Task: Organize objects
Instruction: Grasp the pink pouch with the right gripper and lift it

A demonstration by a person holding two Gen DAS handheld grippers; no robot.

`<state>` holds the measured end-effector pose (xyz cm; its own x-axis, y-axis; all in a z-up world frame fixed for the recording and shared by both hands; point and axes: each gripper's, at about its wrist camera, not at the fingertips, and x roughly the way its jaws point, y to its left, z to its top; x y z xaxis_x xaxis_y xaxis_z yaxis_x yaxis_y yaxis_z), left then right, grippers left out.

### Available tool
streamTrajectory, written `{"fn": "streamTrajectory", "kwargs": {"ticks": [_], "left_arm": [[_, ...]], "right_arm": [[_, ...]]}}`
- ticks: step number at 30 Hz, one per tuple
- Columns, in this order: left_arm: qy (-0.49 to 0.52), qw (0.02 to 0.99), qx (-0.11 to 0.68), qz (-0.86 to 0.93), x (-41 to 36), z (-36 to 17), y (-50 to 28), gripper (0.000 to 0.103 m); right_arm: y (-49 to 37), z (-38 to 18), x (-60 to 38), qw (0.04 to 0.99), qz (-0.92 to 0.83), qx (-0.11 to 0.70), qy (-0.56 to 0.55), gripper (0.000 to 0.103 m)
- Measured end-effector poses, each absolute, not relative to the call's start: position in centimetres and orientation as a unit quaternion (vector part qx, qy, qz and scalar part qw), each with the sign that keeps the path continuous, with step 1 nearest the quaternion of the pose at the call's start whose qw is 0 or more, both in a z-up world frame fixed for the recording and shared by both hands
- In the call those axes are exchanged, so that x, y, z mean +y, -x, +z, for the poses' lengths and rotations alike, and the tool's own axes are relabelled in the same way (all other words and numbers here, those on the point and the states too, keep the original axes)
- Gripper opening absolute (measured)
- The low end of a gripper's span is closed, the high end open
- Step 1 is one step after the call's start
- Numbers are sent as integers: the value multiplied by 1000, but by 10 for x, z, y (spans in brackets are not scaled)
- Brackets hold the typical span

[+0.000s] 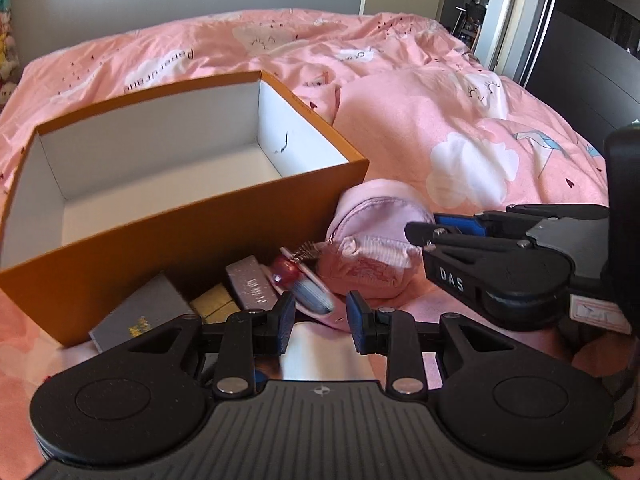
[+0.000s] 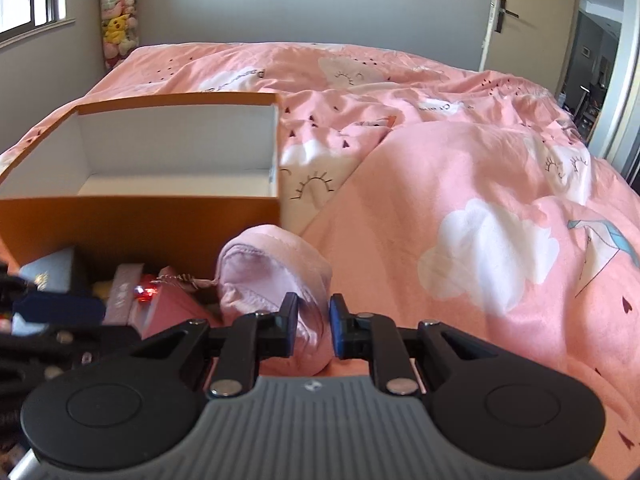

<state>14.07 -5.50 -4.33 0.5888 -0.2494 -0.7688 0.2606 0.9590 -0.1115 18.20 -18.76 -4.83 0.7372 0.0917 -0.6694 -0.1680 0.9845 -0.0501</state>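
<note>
Risk of a weak pinch on soft fabric beside the box.
Right gripper (image 2: 313,330) had its fingers part-spread around the near end of the pink pouch (image 2: 276,276), pads touching or nearly touching it; the pouch lay on the bed (image 2: 460,168) just off the orange box's (image 2: 140,220) near right corner. Cloth could slip or snag the keychain (image 1: 286,268). Left gripper (image 1: 320,320) stood spread, holding nothing, over the small boxes (image 1: 252,286).
</note>
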Motion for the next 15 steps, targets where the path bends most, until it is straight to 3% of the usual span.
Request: {"fn": "streamTrajectory", "kwargs": {"ticks": [6, 9, 15], "left_arm": [[18, 877, 466, -115, -58, -54, -152, 45], [34, 868, 483, -105, -53, -58, -149, 52], [45, 863, 493, -101, -53, -66, -149, 52]], "right_arm": [[-199, -64, -206, 926, 60, 373, -2, 24], [-194, -63, -216, 924, 74, 373, -37, 43], [-177, -64, -230, 915, 114, 381, -72, 43]]}}
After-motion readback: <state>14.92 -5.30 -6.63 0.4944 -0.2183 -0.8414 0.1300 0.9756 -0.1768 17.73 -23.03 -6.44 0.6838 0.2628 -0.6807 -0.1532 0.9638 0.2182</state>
